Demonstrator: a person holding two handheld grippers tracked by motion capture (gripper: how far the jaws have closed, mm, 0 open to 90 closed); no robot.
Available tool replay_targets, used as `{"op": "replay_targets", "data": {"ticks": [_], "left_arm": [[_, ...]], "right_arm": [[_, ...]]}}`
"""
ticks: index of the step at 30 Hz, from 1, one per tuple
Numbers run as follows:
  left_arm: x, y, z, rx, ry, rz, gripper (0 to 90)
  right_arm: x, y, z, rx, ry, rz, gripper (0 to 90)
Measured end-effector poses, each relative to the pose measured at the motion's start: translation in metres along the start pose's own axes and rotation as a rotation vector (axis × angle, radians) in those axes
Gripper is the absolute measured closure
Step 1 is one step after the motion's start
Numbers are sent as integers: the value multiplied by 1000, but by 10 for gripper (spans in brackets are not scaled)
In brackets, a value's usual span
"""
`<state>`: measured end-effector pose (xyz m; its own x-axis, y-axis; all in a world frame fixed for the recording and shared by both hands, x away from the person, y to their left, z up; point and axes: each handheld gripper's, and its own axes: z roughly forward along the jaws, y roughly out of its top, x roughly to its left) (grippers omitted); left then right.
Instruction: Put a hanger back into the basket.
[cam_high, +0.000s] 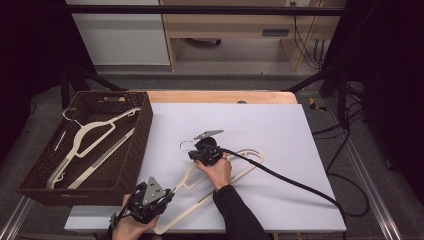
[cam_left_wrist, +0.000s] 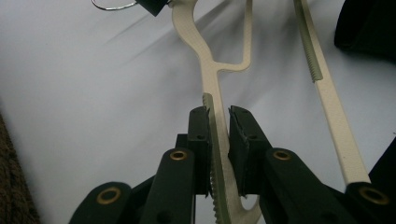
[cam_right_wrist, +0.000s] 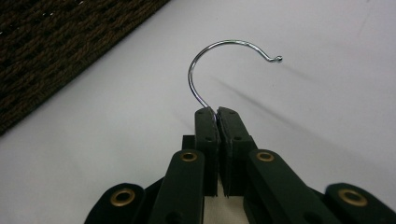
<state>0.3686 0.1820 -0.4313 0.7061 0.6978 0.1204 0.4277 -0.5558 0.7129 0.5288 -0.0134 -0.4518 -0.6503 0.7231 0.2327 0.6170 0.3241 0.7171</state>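
Observation:
A cream hanger (cam_high: 200, 201) with a metal hook (cam_high: 184, 145) lies on the white table top (cam_high: 280, 130). My left gripper (cam_high: 169, 193) is at the table's front edge, shut on the end of the hanger's left arm. In the left gripper view its pads press both sides of that ribbed arm (cam_left_wrist: 211, 84), close to my left gripper (cam_left_wrist: 218, 126). My right gripper (cam_high: 193, 154) is at the hanger's neck. In the right gripper view my right gripper (cam_right_wrist: 216, 114) is shut on the shank of the hook (cam_right_wrist: 224, 44), which curves free above the jaws.
A brown wicker basket (cam_high: 142, 125) stands at the table's left side with another cream hanger (cam_high: 85, 137) lying inside it. The right gripper's black cable (cam_high: 280, 177) trails across the table to the right. A wooden table edge (cam_high: 220, 96) shows at the back.

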Motion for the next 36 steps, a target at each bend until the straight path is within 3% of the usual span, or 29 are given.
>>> {"op": "replay_targets", "data": {"ticks": [1,3,5,6,10,13,15,19,23,27,29,33,36], "left_arm": [[-1,0,0,-2,-9,-8,786],[-3,-2,2,10,-65,-25,778],[-3,-2,3,0,-61,-19,767],[-3,-1,3,-7,-70,-27,715],[7,0,5,-14,-116,-98,592],[18,4,9,-20,-126,-130,506],[22,8,11,-31,-155,-152,470],[28,21,22,-35,-175,-150,437],[27,34,40,-33,-207,-147,466],[31,41,56,-33,-271,-199,557],[32,43,61,-34,-275,-207,619],[31,44,63,-33,-296,-212,732],[30,45,62,-37,-298,-224,740]], "right_arm": [[2,0,-1,-7,-5,0,878],[5,-2,-5,-13,-20,-15,883],[8,-3,-8,-27,-28,-22,887],[11,-4,-9,-31,-29,-20,888],[16,-7,-15,-52,-36,-54,890],[20,-8,-21,-75,-43,-80,890],[22,-8,-26,-95,-40,-98,890],[22,-8,-37,-126,-24,-103,890],[23,-8,-45,-149,-17,-116,889],[23,-9,-51,-162,-9,-120,890],[23,-9,-54,-168,-7,-120,890],[23,-10,-57,-174,-9,-129,889],[24,-10,-59,-176,-8,-131,888]]}}
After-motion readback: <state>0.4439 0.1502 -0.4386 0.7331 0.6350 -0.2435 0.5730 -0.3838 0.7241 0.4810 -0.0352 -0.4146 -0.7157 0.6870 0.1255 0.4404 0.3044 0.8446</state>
